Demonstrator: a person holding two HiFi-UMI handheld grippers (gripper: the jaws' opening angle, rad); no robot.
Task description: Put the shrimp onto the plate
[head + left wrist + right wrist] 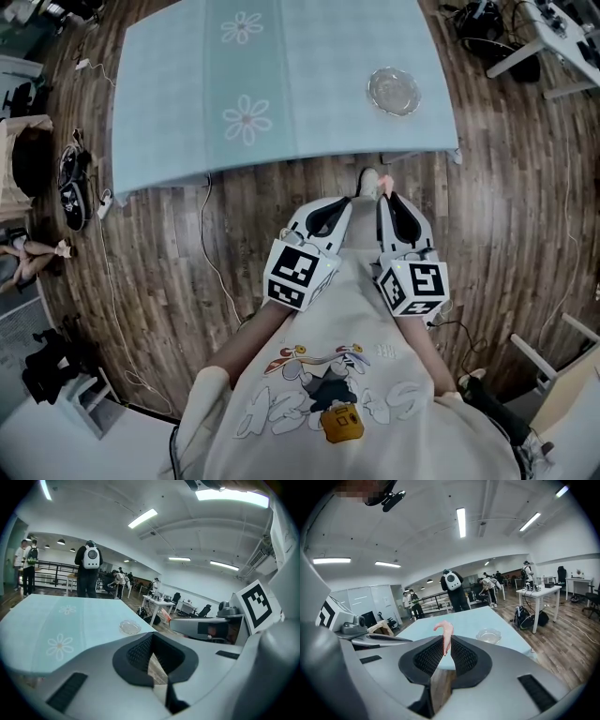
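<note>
Closest to the lens, just in front of the person's chest, both tools are held side by side over the wooden floor. The right hand-held gripper (446, 645) is clamped on the shrimp (446, 633): the pale pink body stands up between the ribbed pads, with its curled end poking out past the tips. The left hand-held gripper (151, 640) has its jaws together with nothing in them, and it plays no part for now.

Well beyond both tools, the plate (394, 91), a small clear glass dish, sits empty on the pale blue bench (178, 103). The shrimp is on the person's side of the plate, well apart from it and not yet past the bench edge that lies between them.

By my reading the pick-up is done and the carry is the step in hand. Next, the right tool should travel forward over the bench edge until the shrimp hangs above the plate, then lower close to the glass before the jaws part. A release from high up would probably let the shrimp bounce or slide off the plate's shallow rim.
</note>
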